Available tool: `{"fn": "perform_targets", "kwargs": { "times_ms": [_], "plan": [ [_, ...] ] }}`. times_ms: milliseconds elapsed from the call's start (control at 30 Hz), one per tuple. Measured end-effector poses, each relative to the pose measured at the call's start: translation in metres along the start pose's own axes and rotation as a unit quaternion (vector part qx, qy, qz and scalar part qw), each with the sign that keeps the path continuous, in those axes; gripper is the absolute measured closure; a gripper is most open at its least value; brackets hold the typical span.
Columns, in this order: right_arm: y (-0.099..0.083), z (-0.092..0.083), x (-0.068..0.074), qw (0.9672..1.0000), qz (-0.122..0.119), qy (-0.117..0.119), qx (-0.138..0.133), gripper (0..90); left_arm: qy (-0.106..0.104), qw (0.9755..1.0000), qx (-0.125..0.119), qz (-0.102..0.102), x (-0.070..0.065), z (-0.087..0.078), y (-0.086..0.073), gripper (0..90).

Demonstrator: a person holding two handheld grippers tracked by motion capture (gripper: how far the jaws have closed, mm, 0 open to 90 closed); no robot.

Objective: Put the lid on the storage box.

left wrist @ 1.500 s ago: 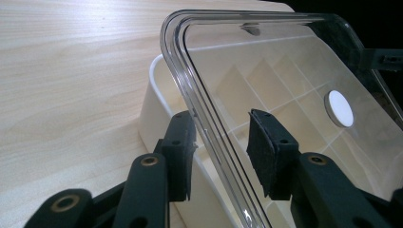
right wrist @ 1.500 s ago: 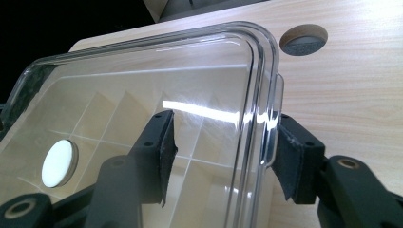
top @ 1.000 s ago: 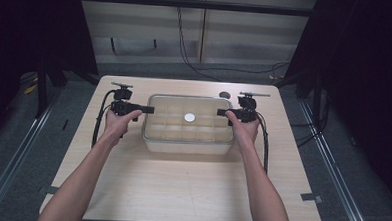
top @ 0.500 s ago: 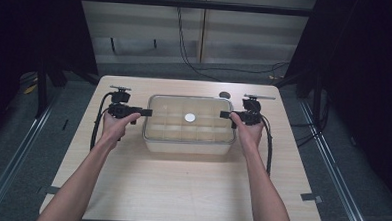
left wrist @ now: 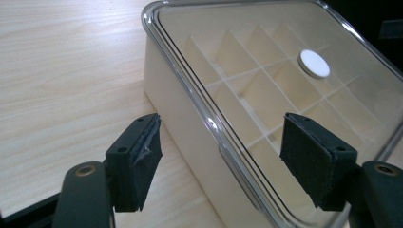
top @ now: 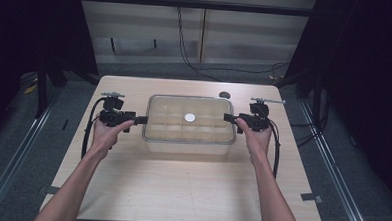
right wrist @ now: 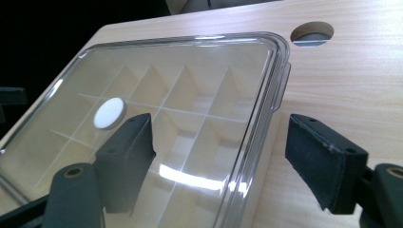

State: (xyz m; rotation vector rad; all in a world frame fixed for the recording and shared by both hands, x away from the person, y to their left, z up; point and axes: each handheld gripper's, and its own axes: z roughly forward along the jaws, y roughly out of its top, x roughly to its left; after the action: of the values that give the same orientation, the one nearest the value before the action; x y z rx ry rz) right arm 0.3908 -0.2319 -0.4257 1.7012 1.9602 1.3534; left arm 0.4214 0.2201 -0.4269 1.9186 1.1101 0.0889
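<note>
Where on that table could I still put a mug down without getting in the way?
The widest bare patch is the near half of the table, between the person's forearms and in front of the clear divided box. Narrower strips run behind the box and along both side edges. It is crowded at the box's ends, where the left gripper and right gripper sit.

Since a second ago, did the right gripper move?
Yes. The right gripper slid slightly outward, away from the box and toward the table's right edge; the box stayed put.
</note>
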Motion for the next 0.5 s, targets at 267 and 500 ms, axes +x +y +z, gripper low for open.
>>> {"fn": "perform_targets", "kwargs": {
  "times_ms": [267, 500],
  "plan": [
    [-0.015, -0.018, 0.014, 0.9994, -0.015, 0.029, -0.007, 25.2, 0.002, 0.9995, -0.019, 0.027, -0.010, -0.031, -0.011, 31.0],
    [-0.026, -0.044, 0.022, 0.9989, -0.030, 0.034, -0.012, 26.3, -0.002, 0.9987, -0.030, 0.042, -0.018, -0.055, -0.033, 35.5]
  ]
}}
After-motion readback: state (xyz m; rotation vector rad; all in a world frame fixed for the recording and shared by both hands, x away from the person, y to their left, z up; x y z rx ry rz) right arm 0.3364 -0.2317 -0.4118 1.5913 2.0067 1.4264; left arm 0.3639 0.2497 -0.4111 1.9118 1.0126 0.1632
